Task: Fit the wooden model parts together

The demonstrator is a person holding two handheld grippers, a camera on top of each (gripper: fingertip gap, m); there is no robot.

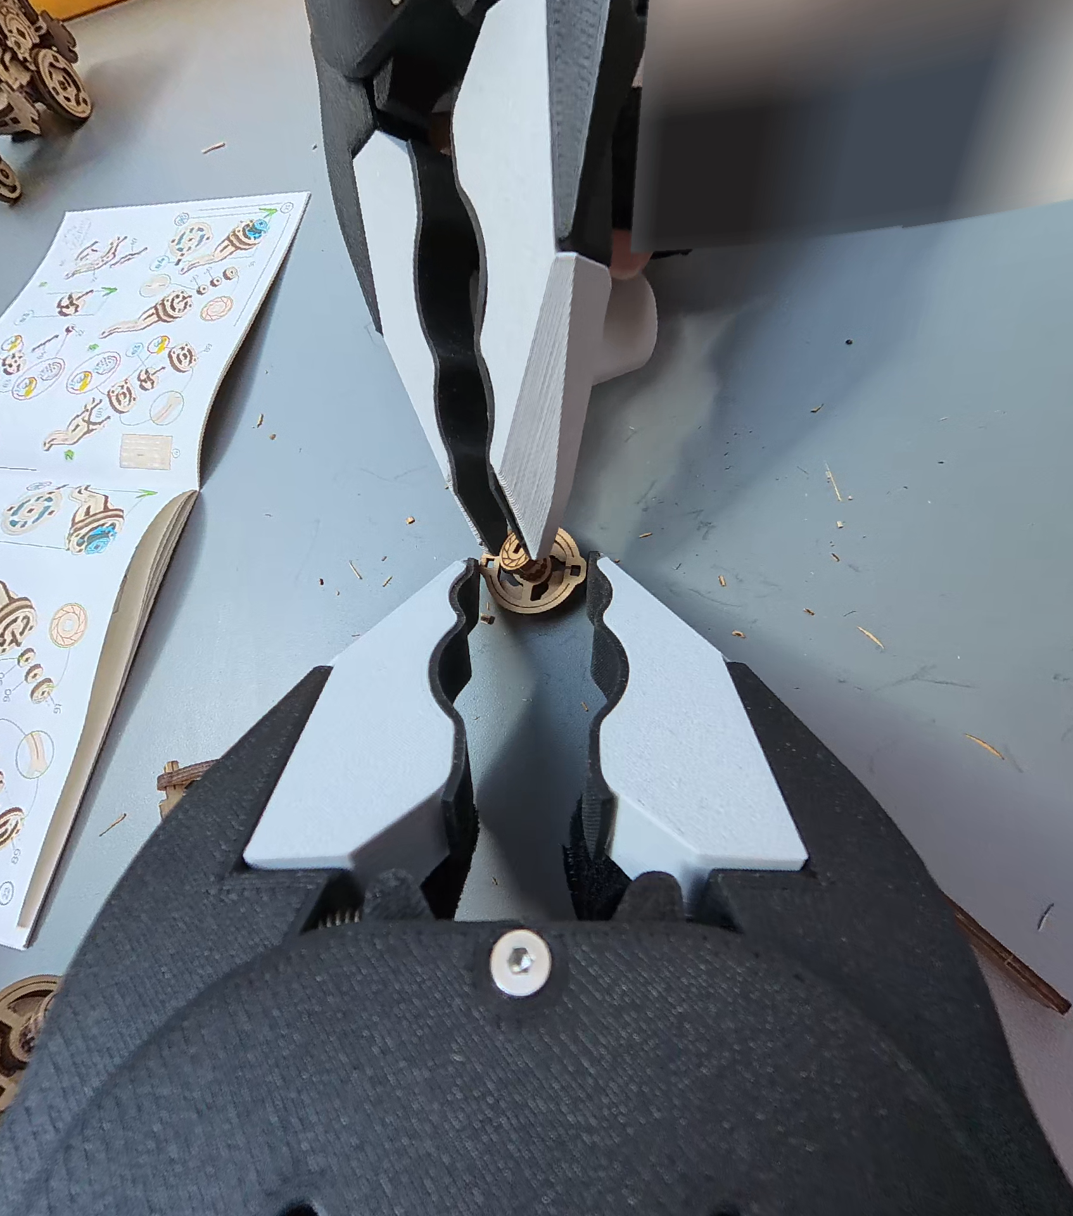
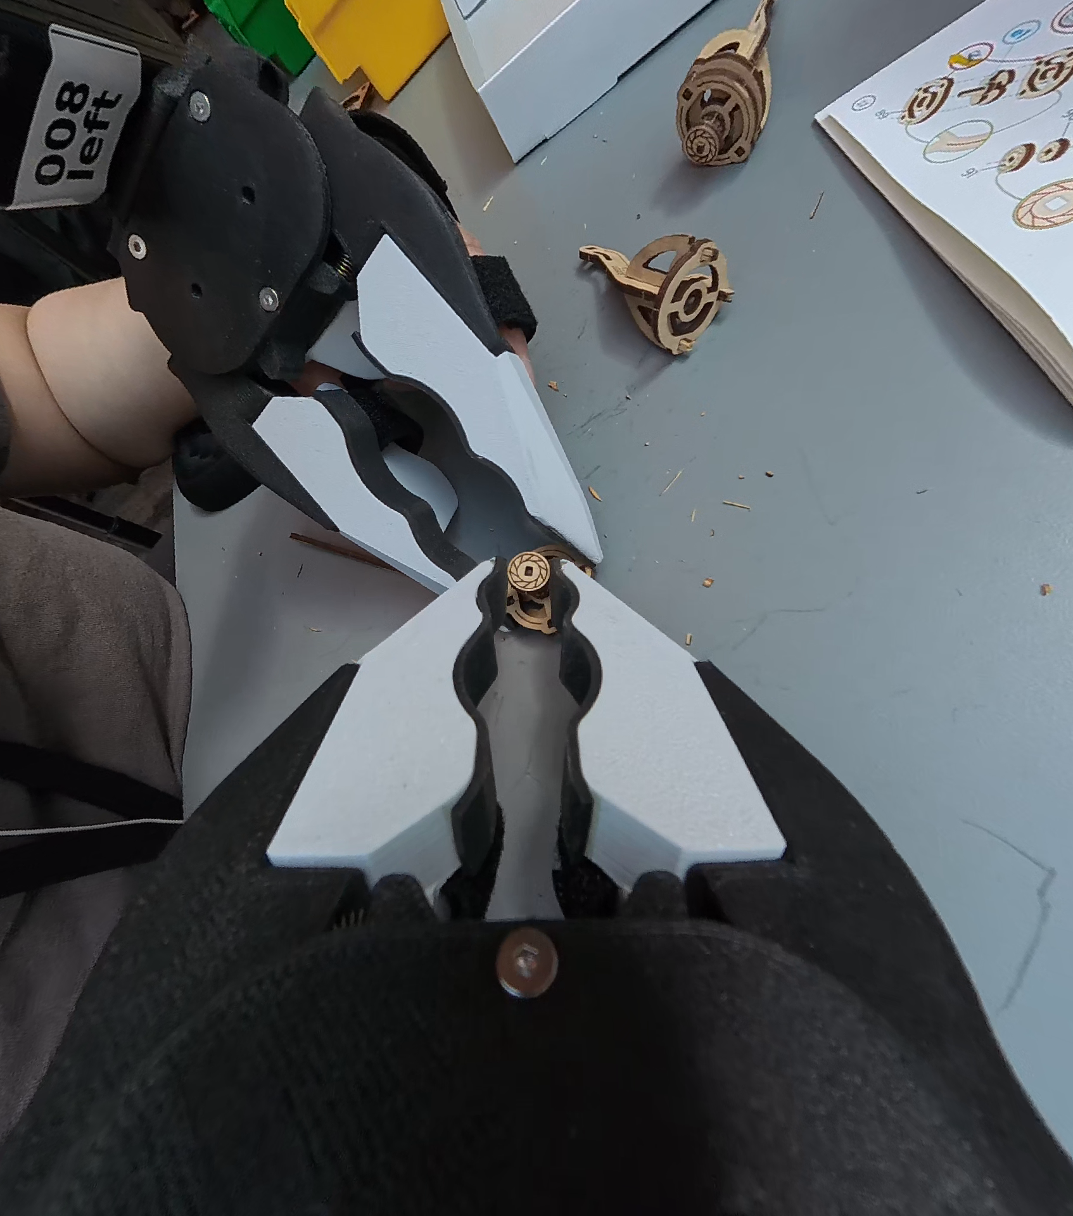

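Where the two grippers meet on the grey table, the left gripper clamps the rim of a wooden disc, while the right gripper pinches the small wheel on its axle. Open table lies rightward. One booklet sits left; two loose assemblies lie beyond.

place: hobby workbench | signs: grey desk strewn with wood splinters | open instruction booklet | finished wooden models
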